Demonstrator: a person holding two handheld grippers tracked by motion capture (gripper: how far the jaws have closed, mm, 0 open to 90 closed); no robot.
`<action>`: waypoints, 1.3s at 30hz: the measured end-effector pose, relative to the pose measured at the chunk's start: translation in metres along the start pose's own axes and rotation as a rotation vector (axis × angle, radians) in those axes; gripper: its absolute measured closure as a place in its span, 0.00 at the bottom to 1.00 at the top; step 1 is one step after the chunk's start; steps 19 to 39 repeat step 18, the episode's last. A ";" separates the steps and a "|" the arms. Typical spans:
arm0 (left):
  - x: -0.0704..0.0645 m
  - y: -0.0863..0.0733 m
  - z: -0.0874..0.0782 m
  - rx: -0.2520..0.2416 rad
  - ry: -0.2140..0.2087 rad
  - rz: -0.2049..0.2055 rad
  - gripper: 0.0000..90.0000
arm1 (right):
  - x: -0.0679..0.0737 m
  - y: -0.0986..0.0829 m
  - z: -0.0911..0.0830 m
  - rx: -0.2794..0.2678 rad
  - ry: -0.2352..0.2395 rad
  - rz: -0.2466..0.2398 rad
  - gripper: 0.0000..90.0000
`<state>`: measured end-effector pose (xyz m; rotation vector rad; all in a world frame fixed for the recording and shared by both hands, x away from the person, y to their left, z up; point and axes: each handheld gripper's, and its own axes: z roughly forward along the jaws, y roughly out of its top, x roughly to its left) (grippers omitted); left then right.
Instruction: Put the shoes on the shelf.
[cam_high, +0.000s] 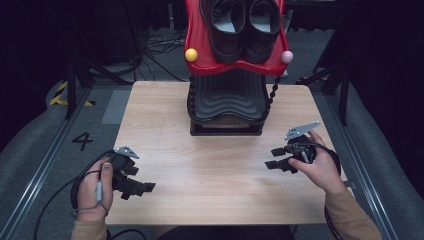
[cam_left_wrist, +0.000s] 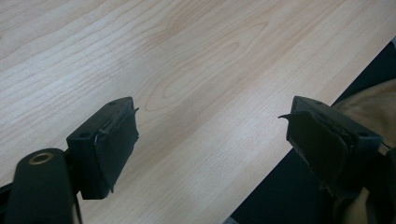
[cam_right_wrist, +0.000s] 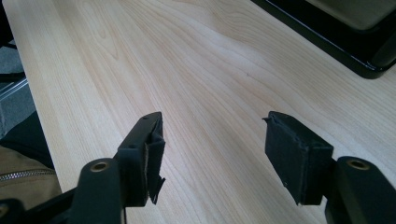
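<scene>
The left gripper (cam_high: 142, 187) sits low over the near left part of the table (cam_high: 210, 165), and its jaws stand wide apart with nothing between them. The right gripper (cam_high: 277, 157) sits over the near right part, its jaws wide apart and empty too. Both point in toward the middle of the table.

The pair of black shoes (cam_high: 245, 25) is far from both. It sits up high on a red tray (cam_high: 197, 60) on top of a black stand (cam_high: 227, 107) at the back middle of the table. The shoes lie side by side, and their long way runs from the person toward the back. I think the right gripper is a little nearer, so it may reach up and forward first.

The high view shows the shoes and both hands. The right gripper view shows the foot of the stand (cam_right_wrist: 355, 60) close by. The left gripper view shows bare wood (cam_left_wrist: 187, 70) and a bit of tan sleeve (cam_left_wrist: 373, 100)
</scene>
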<state>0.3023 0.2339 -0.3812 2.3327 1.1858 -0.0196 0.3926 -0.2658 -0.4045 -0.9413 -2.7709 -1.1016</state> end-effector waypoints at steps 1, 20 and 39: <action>0.000 0.000 0.000 0.003 0.001 -0.001 0.19 | -0.001 -0.001 0.001 0.007 0.000 0.000 0.42; 0.003 0.002 0.003 -0.010 0.008 -0.025 0.19 | -0.006 -0.009 0.010 0.036 -0.023 0.006 0.36; 0.003 0.002 0.003 -0.010 0.008 -0.025 0.19 | -0.006 -0.009 0.010 0.036 -0.023 0.006 0.36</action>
